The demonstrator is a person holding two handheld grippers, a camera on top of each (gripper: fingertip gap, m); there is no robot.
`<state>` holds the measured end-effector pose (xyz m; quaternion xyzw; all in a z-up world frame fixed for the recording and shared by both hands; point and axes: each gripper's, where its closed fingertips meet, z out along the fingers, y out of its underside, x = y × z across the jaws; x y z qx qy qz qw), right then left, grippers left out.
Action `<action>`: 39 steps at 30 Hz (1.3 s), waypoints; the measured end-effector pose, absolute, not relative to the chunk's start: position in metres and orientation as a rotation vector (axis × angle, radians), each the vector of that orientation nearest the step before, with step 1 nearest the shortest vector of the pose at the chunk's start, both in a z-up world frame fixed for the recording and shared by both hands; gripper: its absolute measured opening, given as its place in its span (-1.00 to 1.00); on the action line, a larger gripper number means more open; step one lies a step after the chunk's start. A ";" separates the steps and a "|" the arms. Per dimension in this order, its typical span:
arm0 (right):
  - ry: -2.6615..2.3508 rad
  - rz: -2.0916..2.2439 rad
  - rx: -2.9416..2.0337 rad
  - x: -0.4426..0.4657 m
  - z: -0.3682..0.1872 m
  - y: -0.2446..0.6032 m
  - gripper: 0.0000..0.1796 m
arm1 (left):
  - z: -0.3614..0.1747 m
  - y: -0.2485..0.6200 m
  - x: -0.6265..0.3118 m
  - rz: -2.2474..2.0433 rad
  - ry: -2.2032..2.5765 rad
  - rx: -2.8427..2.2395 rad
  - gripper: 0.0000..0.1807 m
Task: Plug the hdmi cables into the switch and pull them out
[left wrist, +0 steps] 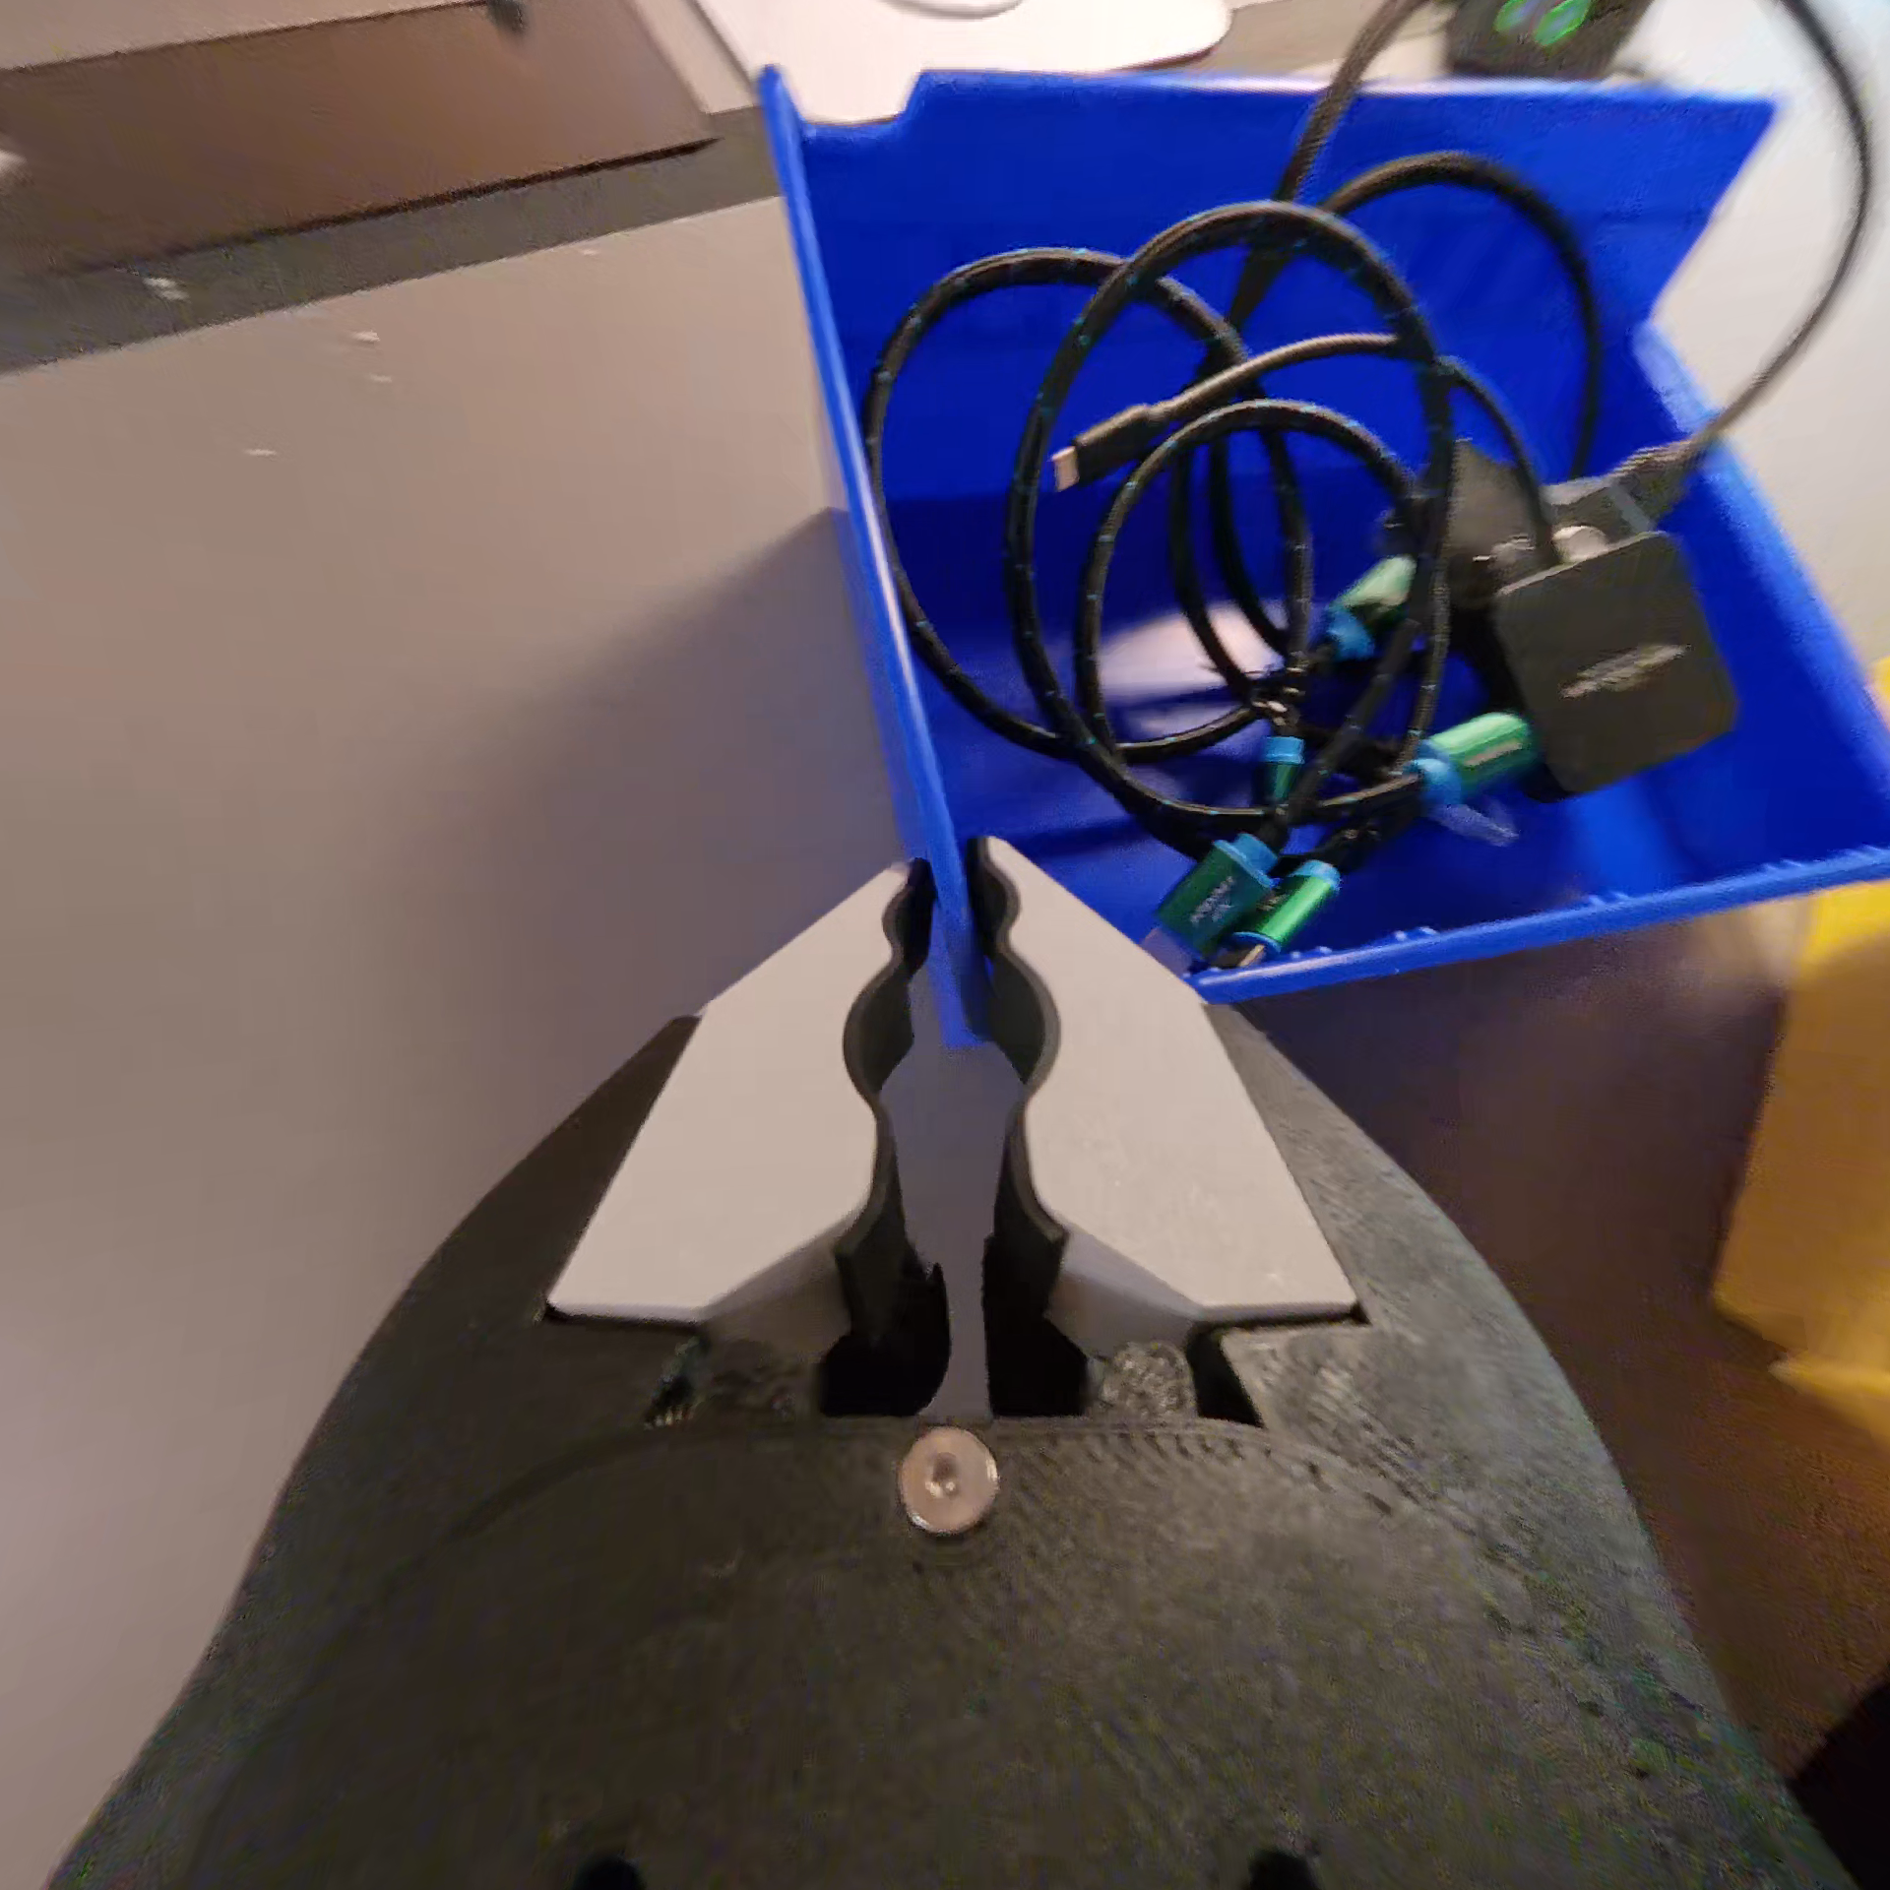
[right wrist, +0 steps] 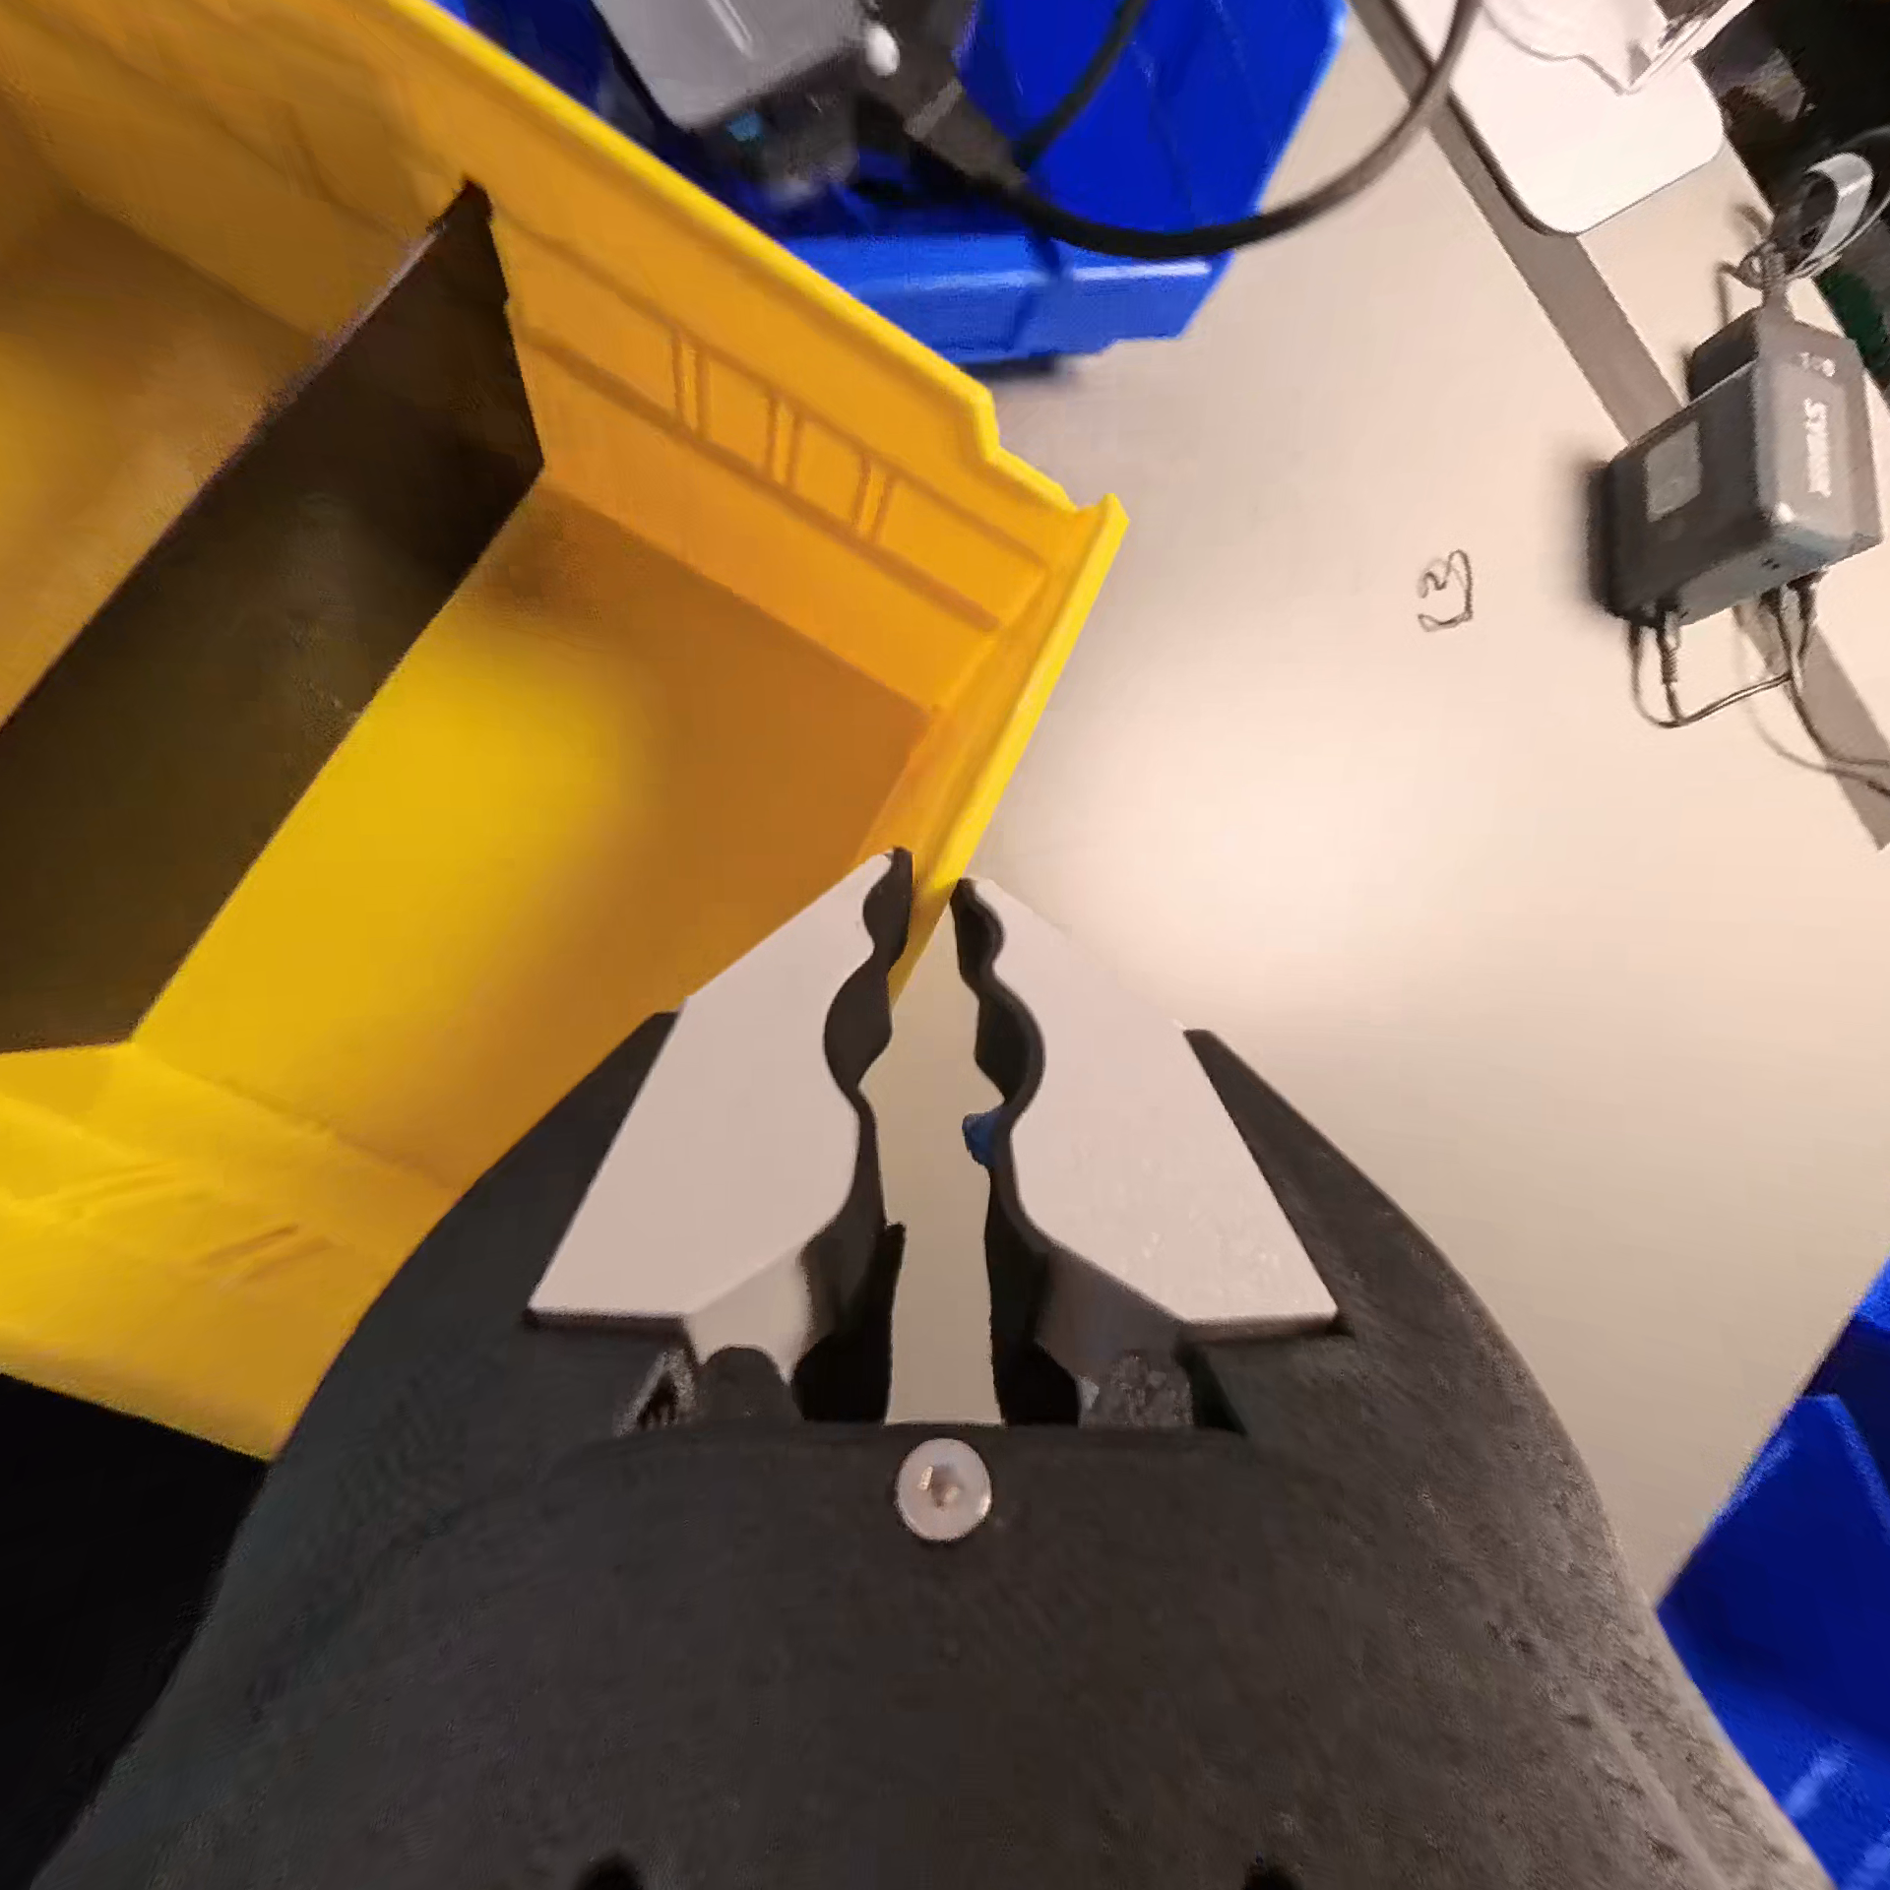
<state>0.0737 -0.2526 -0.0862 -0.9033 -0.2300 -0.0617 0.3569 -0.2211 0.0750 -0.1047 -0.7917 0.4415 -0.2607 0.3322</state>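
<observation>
Your left gripper [left wrist: 951, 869] is clamped on the near wall of the blue bin [left wrist: 1125, 153], its fingers on either side of the rim. Inside that bin lie the coiled black HDMI cables [left wrist: 1156, 491] with green plugs [left wrist: 1217, 905], and the black switch [left wrist: 1606, 655] rests against the right side, one plug beside it. Your right gripper [right wrist: 931, 869] pinches the rim of the yellow bin [right wrist: 777, 409] at its corner, jaws nearly closed on the thin wall. A black divider [right wrist: 266, 614] stands inside it. Both bins sit on the pale table [right wrist: 1330, 869].
</observation>
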 end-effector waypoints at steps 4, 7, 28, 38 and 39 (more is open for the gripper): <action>-0.830 -0.431 -2.309 0.116 -0.086 -0.238 -0.88 | -0.106 0.107 -0.270 -0.514 1.184 -2.136 -0.93; -0.877 -0.654 -2.330 0.156 -0.081 -0.232 -0.84 | -0.103 0.144 -0.329 -0.289 1.060 -2.247 -0.59; -1.243 -0.079 -2.507 -0.043 -0.153 -0.229 -0.54 | -0.152 -0.042 -0.208 0.173 2.083 -1.947 -0.59; -0.766 -0.339 -2.517 0.050 -0.116 -0.311 -0.27 | -0.116 -0.037 -0.359 0.138 1.740 -2.107 -0.45; -0.615 -0.278 -2.433 0.045 -0.107 -0.308 -0.21 | -0.103 -0.041 -0.351 0.011 1.636 -2.045 -0.43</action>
